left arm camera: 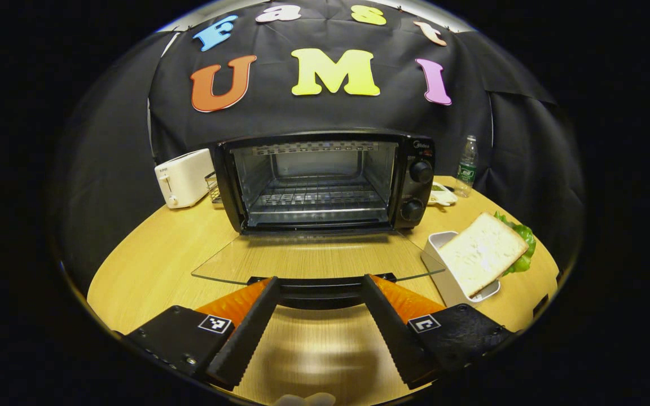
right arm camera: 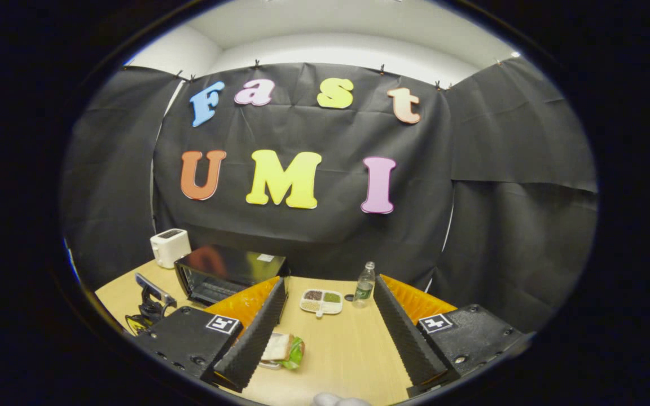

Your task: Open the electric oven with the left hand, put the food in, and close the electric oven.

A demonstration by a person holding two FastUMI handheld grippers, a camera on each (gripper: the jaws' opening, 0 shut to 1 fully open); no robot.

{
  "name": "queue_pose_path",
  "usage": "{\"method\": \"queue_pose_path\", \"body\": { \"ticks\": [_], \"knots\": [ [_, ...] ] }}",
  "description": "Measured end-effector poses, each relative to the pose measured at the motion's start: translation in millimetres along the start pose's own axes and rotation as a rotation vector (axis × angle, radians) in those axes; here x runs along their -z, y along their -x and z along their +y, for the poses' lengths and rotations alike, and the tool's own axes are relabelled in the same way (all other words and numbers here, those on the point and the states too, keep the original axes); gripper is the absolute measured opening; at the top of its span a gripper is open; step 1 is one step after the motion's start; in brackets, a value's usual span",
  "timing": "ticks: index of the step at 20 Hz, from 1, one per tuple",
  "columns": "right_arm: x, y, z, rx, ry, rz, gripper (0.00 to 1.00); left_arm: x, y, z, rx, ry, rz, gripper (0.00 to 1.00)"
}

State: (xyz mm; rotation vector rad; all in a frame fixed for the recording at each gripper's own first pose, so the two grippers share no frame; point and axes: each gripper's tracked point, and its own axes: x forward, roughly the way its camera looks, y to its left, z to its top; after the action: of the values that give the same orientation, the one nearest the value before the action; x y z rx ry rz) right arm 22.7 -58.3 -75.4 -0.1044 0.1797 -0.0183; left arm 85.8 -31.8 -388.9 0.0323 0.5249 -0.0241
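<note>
The electric oven (left arm camera: 325, 180) stands at the back of the table (left arm camera: 150, 265) with its glass door (left arm camera: 313, 259) folded flat down and the wire rack (left arm camera: 316, 197) bare inside. The left claw (left arm camera: 318, 293) is spread wide, its tips on either side of the door's black handle (left arm camera: 319, 285) but pressing on nothing. The sandwich (left arm camera: 486, 251), white bread over green lettuce, lies in a small white tray (left arm camera: 443, 276) just right of the door. The right claw (right arm camera: 329, 307) hangs spread above the table, with the sandwich low beside its left finger. I judge the sandwich light, soft and loosely stacked: a hard pinch would crush the bread and let the layers slide. Better to grip the stiff tray by its rim, or squeeze the sandwich gently across both slices
</note>
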Motion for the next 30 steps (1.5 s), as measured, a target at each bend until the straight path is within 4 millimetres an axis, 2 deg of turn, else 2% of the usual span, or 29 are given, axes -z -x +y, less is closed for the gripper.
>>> {"method": "queue_pose_path", "body": {
  "ticks": [4, 5, 6, 9, 13, 16, 18, 22, 25, 26, 27, 29, 30],
  "knots": [
    [9, -1, 2, -0.004, 0.009, 0.021, 1.0, 28, -6, -1, 0.0, 0.011, 0.066, 0.96],
    [11, -1, 1, -0.003, 0.011, 0.027, 0.96, 35, -8, -2, 0.003, 0.025, 0.082, 0.96],
    [13, -1, 1, -0.003, 0.012, 0.032, 0.96, 37, -7, -3, 0.006, 0.031, 0.084, 1.0],
    [20, -5, -2, 0.001, 0.013, 0.047, 0.96, 37, -6, -3, 0.003, 0.014, 0.076, 0.97],
    [22, -10, -1, -0.006, -0.008, 0.056, 0.96, 23, 0, -2, -0.01, -0.013, 0.038, 0.96],
    [29, -14, 0, -0.017, -0.01, 0.065, 0.96, 1, 17, 4, -0.018, 0.008, -0.004, 0.96],
    [36, -16, 1, -0.03, -0.028, 0.081, 0.96, -21, 34, 10, -0.026, 0.029, -0.048, 0.96],
    [78, -24, 5, -0.057, -0.062, 0.16, 0.96, -74, 77, 18, -0.039, 0.042, -0.151, 0.95],
    [115, -31, 11, -0.077, -0.096, 0.229, 0.96, -115, 119, 24, -0.056, 0.049, -0.248, 0.96],
    [125, -36, 13, -0.084, -0.102, 0.245, 1.0, -129, 132, 26, -0.058, 0.053, -0.283, 0.96],
    [135, -39, 17, -0.095, -0.107, 0.259, 0.96, -143, 145, 28, -0.066, 0.056, -0.313, 0.96],
    [158, -47, 24, -0.117, -0.118, 0.303, 1.0, -167, 169, 30, -0.073, 0.058, -0.372, 0.96],
    [168, -51, 28, -0.132, -0.132, 0.329, 0.96, -179, 182, 34, -0.076, 0.062, -0.4, 0.95]
  ]
}}
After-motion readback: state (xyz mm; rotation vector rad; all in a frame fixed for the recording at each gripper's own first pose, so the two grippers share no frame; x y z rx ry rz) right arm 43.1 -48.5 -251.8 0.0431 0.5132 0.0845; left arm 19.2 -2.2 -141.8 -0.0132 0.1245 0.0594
